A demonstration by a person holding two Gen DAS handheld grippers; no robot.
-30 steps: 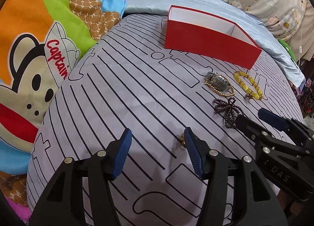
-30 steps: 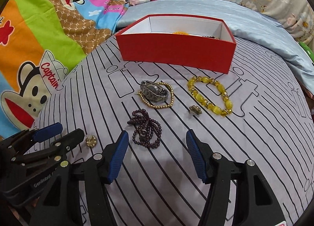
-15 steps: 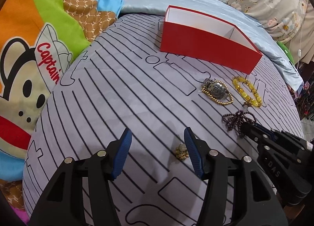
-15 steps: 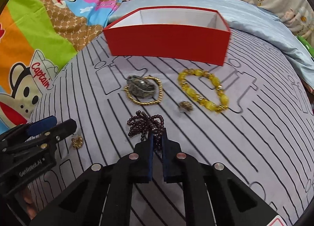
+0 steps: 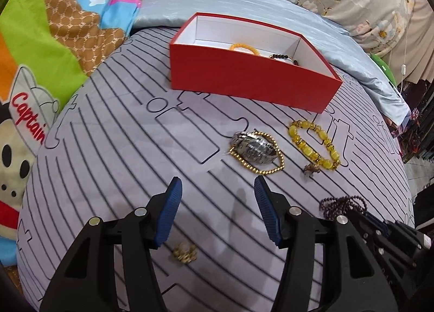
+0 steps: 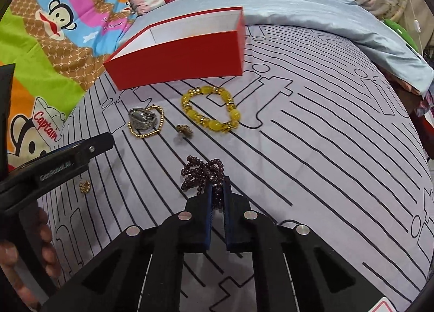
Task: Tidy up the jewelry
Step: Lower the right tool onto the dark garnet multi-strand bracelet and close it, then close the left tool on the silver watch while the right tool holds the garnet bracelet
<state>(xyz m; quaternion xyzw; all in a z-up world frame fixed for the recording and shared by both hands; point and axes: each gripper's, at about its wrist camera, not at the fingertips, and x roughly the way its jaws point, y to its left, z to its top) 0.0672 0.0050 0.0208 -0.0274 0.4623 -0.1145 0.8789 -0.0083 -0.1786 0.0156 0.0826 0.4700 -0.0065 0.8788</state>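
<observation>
On the bed, the right gripper (image 6: pixel 217 198) is clamping the dark bead string (image 6: pixel 202 173), with the red box (image 6: pixel 184 51) lying ahead and to its left. Beside it, the left gripper (image 5: pixel 217 214) is hovering half open, empty, over the gold charm (image 5: pixel 185 256).

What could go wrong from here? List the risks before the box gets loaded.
1. The right gripper pinches only one end of the dark bead string; its loose loops could slip free or snag when lifted.
2. The small gold charm lies between the open left gripper's arms behind the fingertips, easy to miss.
3. Both grippers work close together and might bump.
</observation>
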